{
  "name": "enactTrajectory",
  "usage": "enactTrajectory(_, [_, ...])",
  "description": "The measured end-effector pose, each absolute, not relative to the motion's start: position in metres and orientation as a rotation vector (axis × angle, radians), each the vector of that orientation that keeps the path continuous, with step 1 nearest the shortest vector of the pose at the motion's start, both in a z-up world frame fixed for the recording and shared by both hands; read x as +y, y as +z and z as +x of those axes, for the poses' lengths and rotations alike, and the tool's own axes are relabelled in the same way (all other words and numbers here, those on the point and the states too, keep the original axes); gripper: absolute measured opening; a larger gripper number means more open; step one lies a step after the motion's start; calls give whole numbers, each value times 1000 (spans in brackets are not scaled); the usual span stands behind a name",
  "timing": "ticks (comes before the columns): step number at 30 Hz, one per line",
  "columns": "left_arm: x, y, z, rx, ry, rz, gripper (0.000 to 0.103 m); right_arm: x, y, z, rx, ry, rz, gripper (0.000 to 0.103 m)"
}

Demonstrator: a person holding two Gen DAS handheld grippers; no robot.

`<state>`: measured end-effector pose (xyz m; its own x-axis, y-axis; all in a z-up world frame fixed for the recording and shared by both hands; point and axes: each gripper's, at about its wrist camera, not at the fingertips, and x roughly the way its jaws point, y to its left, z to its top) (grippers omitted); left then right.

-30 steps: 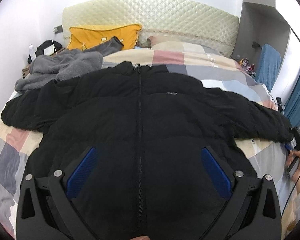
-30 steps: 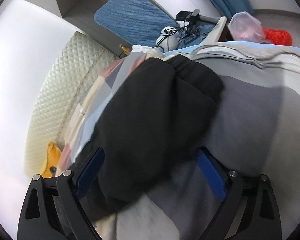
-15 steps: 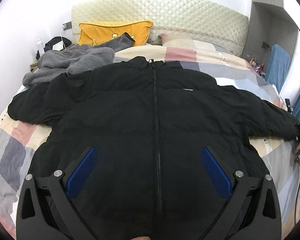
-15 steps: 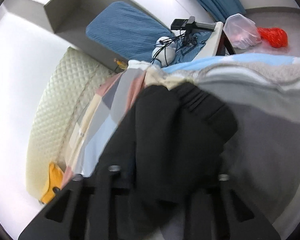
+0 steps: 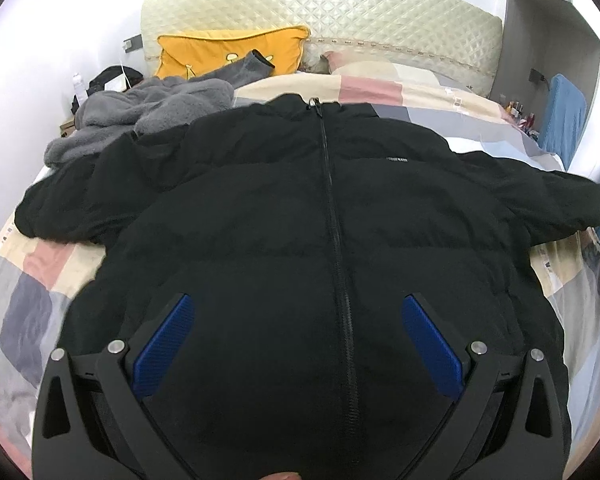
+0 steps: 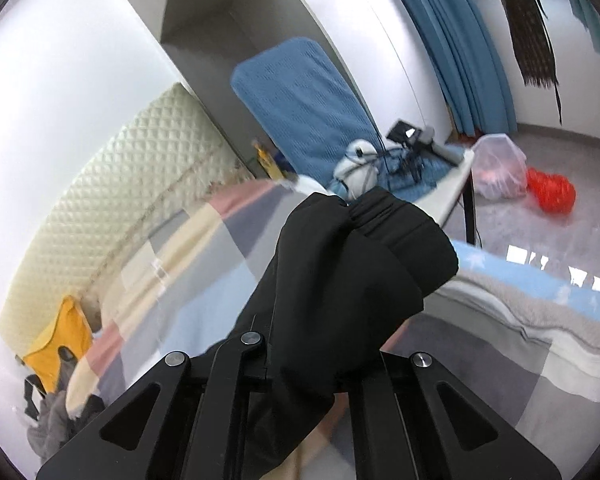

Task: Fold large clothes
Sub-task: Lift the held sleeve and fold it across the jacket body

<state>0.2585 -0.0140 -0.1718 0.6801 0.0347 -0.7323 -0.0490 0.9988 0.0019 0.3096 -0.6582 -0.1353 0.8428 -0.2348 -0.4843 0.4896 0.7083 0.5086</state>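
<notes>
A black puffer jacket (image 5: 300,220) lies front up on the bed, zipped, both sleeves spread out. My left gripper (image 5: 296,340) is open and empty, hovering over the jacket's lower hem, blue pads (image 5: 164,340) wide apart. My right gripper (image 6: 312,360) is shut on the jacket's right sleeve (image 6: 356,272) near the cuff and holds it lifted off the patchwork bedcover (image 6: 188,248). The sleeve hides the right fingertips.
A grey fleece garment (image 5: 140,116) lies at the bed's far left by a yellow pillow (image 5: 228,52) and the quilted headboard (image 5: 340,16). A blue chair (image 6: 300,108), a cluttered side table (image 6: 452,184), bags on the floor (image 6: 548,192) and blue curtains stand right of the bed.
My right gripper closed on the sleeve cuff and lifted it off the bedcover. My left gripper's view shifted left over the jacket; its jaws stayed open.
</notes>
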Motion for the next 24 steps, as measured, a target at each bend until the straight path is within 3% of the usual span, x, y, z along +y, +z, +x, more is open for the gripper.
enactTrajectory(7, [23,-150,259,765,100,-13,103,-595,-55,330,379,-357,531,4])
enactTrajectory(15, [59,-132,243,736,82,-110,103,-459,40,338,289,-133,383,6])
enactTrajectory(24, [89,-114,222,649,141,-67,103,-283,52,344,291,113,229,7])
